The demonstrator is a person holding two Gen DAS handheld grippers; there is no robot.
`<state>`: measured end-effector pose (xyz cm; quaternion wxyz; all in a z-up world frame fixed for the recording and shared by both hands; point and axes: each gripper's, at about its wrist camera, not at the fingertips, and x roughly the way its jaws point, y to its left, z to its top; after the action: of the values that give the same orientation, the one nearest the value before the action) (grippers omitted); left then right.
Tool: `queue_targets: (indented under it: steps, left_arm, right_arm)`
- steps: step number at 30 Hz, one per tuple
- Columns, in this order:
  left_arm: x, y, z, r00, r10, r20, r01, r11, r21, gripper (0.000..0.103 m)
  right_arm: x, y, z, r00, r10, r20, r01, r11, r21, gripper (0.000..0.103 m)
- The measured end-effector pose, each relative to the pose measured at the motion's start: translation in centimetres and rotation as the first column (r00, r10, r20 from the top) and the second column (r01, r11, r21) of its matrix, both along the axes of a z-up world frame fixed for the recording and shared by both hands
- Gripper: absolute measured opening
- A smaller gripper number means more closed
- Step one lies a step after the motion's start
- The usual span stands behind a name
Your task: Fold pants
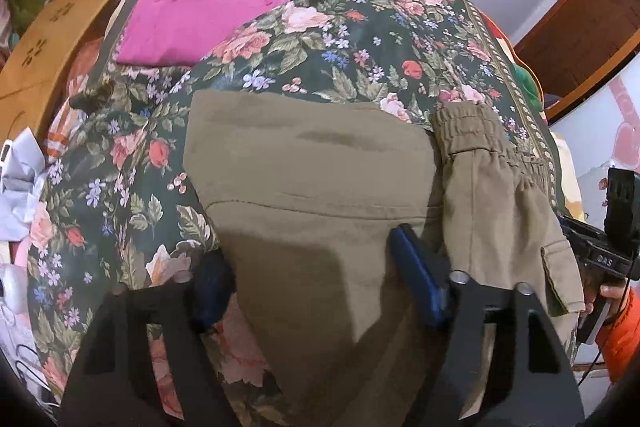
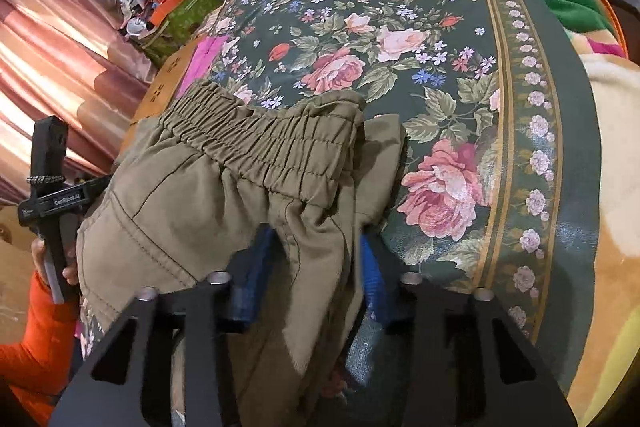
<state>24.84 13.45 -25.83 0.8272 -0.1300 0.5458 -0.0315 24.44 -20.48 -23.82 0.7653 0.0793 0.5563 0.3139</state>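
- We see the olive pants [image 1: 320,163] lying on a bed under a dark floral bedspread [image 1: 360,39], partly folded, with the elastic waistband [image 2: 256,139] bunched up on the right side.
- Our left tool [image 1: 308,275] points steeply down over the flat, folded part of the pants; its two blue pads straddle a broad span of cloth, the left fingertip [image 1: 212,283] at the pants' left edge beside the bedspread, the right one resting on the fabric near a seam.
- We cannot tell whether the left tool's pads are pressing the cloth or merely standing apart around it.
- Our right tool [image 2: 312,267] is clenched on a gathered ridge of the pants just below the waistband; the cloth rises between the blue pads and both touch it.
- In the left wrist view the right tool shows at the far right edge, held by a hand [image 1: 610,293] in an orange sleeve [image 1: 624,339].
- A folded magenta garment [image 1: 180,23] lies further up the bed, well apart from the pants.
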Motion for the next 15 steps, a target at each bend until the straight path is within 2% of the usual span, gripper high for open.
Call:
queue_targets:
  steps: [3, 4, 8, 11, 15]
  left_arm:
    - [-0.1, 0.0, 0.5, 1.000, 0.005, 0.005, -0.005, 1.000, -0.020, 0.045]
    - [-0.1, 0.0, 0.6, 1.000, 0.003, 0.005, -0.003, 1.000, -0.029, 0.033]
    - [-0.2, -0.2, 1.4, 1.000, 0.012, 0.020, -0.012, 1.000, 0.011, 0.022]
    - [-0.4, -0.2, 2.4, 0.999, 0.014, 0.050, -0.015, 0.999, 0.030, 0.014]
    - [-0.5, 0.1, 4.2, 0.996, 0.015, 0.093, -0.018, 0.999, 0.033, 0.009]
  right_arm:
    - [-0.1, 0.2, 0.3, 1.000, 0.015, 0.019, -0.015, 1.000, -0.009, 0.025]
    - [-0.2, 0.3, 0.4, 0.999, 0.019, 0.028, -0.019, 1.000, -0.014, 0.023]
    - [-0.6, 0.9, 1.6, 0.993, 0.050, 0.105, -0.045, 0.998, -0.051, 0.013]
    - [-0.7, 1.4, 2.5, 0.984, 0.077, 0.160, -0.064, 0.994, -0.084, 0.010]
    - [-0.6, 1.6, 4.1, 0.974, 0.086, 0.208, -0.068, 0.994, -0.091, 0.009]
